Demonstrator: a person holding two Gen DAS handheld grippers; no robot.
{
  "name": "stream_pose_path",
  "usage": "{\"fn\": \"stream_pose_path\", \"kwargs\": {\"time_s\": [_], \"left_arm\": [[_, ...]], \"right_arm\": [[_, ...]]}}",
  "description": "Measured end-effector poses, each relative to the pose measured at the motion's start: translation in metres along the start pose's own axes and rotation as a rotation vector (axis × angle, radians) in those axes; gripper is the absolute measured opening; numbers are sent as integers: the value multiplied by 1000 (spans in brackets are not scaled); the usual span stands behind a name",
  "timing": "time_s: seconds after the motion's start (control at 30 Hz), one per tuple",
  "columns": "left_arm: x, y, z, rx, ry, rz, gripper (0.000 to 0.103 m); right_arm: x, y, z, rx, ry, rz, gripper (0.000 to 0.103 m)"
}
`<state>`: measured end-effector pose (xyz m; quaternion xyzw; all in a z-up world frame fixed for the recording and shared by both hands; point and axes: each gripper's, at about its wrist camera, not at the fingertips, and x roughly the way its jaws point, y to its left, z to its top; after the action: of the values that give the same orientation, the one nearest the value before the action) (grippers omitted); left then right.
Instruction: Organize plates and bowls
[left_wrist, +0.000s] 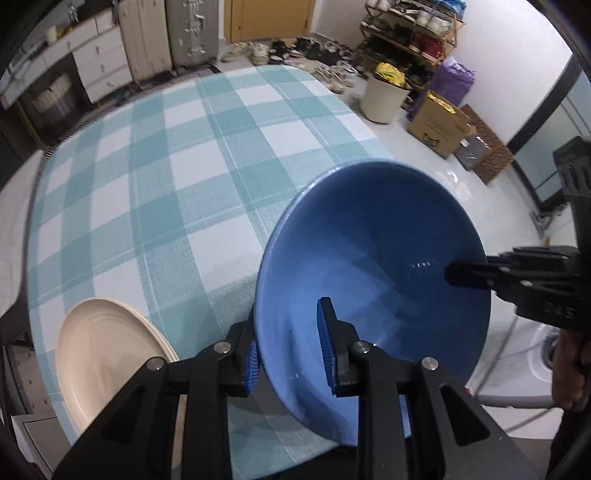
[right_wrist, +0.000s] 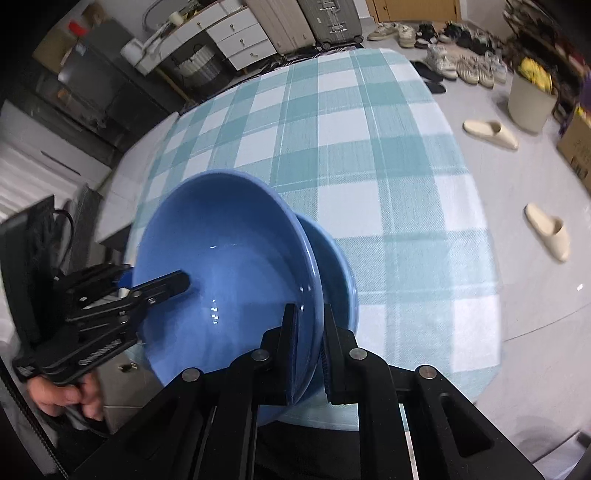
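Observation:
A blue bowl (left_wrist: 369, 240) hangs tilted over the near edge of the table with the teal check cloth (left_wrist: 166, 177). My right gripper (right_wrist: 308, 332) is shut on the bowl's (right_wrist: 229, 266) near rim, one finger inside and one outside. On the opposite rim, my left gripper (left_wrist: 288, 350) straddles the wall: the outer pad lies against it, while the inner pad stands off it with a gap, so the jaws are open. A rounded blue form (right_wrist: 341, 280) shows behind the rim; I cannot tell whether it is the bowl's outer wall or a second bowl. A cream plate (left_wrist: 107, 350) lies at the table's near left corner.
On the floor beyond the table are several shoes (right_wrist: 461, 62), two cream slippers (right_wrist: 491, 134), a white bin (left_wrist: 382, 98), a cardboard box (left_wrist: 439, 127) and a shoe rack (left_wrist: 410, 33). White drawers (left_wrist: 99, 59) and suitcases (left_wrist: 188, 29) stand behind. A hand (right_wrist: 66, 398) holds the left gripper.

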<state>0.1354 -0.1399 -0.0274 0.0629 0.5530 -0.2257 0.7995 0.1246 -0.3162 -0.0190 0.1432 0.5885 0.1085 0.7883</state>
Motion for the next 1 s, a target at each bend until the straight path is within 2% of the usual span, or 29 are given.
{"fn": "stream_pose_path", "kwargs": {"time_s": [0.1, 0.37, 0.47, 0.53, 0.63, 0.73, 0.77, 0.83, 0.87, 1.0], "left_arm": [[7, 1, -6, -4, -9, -7, 32], [10, 4, -9, -42, -52, -6, 33], [7, 6, -14, -63, -90, 17, 34], [3, 8, -18, -76, -120, 6, 35], [-7, 14, -27, -123, -178, -2, 48], [-29, 26, -45, -231, -306, -23, 53], [-37, 28, -53, -260, -356, -27, 58], [-43, 26, -62, -259, -394, -20, 78], [-46, 21, -67, -233, -407, 17, 86], [-48, 9, -77, -167, -413, 87, 89]], "right_arm": [[-2, -4, -6, 9, -45, 3, 11], [1, -13, -15, 39, -105, -2, 11], [-3, -9, -19, 29, -144, -34, 11], [-6, -7, -20, 15, -178, -62, 11], [-14, -6, -24, 22, -232, -64, 11], [-26, -4, -29, 25, -307, -63, 11], [-32, -3, -31, 23, -337, -69, 11], [-44, 1, -37, 15, -407, -64, 11], [-48, 4, -39, 8, -424, -57, 12], [-49, 18, -48, -29, -455, -67, 15]]}}
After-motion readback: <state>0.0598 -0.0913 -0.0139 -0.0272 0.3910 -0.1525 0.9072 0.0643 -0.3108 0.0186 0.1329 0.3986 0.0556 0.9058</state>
